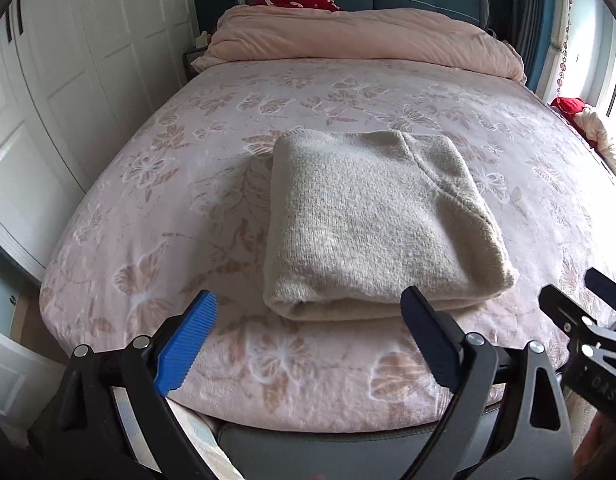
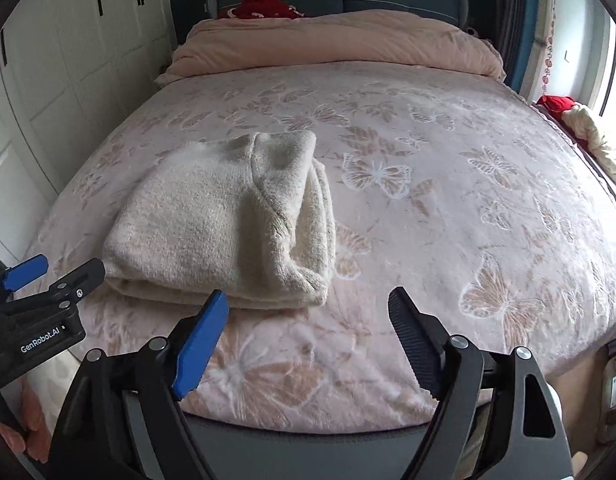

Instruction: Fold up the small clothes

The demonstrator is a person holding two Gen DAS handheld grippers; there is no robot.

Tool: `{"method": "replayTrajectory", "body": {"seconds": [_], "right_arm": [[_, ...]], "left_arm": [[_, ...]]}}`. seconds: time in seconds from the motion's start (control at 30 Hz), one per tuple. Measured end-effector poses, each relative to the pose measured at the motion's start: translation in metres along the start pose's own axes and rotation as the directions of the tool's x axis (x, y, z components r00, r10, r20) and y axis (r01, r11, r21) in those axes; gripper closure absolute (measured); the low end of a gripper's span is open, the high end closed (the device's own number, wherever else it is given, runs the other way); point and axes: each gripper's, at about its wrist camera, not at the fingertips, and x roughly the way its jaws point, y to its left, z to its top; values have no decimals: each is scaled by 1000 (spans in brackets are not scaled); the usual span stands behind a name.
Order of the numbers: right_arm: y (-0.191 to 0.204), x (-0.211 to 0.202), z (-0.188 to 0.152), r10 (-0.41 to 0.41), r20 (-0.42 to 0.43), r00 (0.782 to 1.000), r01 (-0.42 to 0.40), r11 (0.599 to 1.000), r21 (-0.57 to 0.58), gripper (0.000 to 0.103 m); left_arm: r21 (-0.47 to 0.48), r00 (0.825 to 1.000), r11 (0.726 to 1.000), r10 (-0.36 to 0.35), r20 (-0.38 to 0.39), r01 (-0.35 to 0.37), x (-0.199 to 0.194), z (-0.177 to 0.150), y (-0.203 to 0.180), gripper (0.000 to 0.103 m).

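Near the foot of a bed (image 1: 156,184) spread with a pink butterfly-print cover, a cream knitted garment (image 1: 371,216) lies folded into a thick rectangular bundle, its layered edges stacked toward the near side. Both tools hang just short of it and clear of the fabric: the left tool (image 1: 308,340) stands spread wide with nothing between its blue and black pads, and the right tool (image 2: 308,320) is likewise parted and empty, aimed at bare cover right of the bundle. Judging by the tidy stack, the fold looks finished, which would explain the released grip. A peach quilt (image 2: 331,44) sits bunched at the far end, leaving room to work.
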Motion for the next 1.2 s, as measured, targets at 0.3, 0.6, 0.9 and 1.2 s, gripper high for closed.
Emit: {"method": "replayTrajectory", "body": {"seconds": [0.3, 0.6, 0.9, 1.2], "right_arm": [[3, -24, -28, -28, 24, 999, 28, 1000, 8, 17], [17, -40, -39, -25, 56, 998, 27, 999, -35, 17], [11, -36, -43, -7, 29, 1000, 7, 1000, 7, 17], [11, -36, -46, -4, 28, 1000, 4, 1000, 15, 17]], "left_arm": [[5, 999, 999, 31, 45, -32, -26, -24, -13, 11], [21, 998, 999, 29, 56, -30, -39, -34, -27, 11], [11, 997, 999, 48, 62, -49, -42, -38, -32, 11], [0, 997, 999, 46, 68, -46, -44, -41, -33, 11]]}}
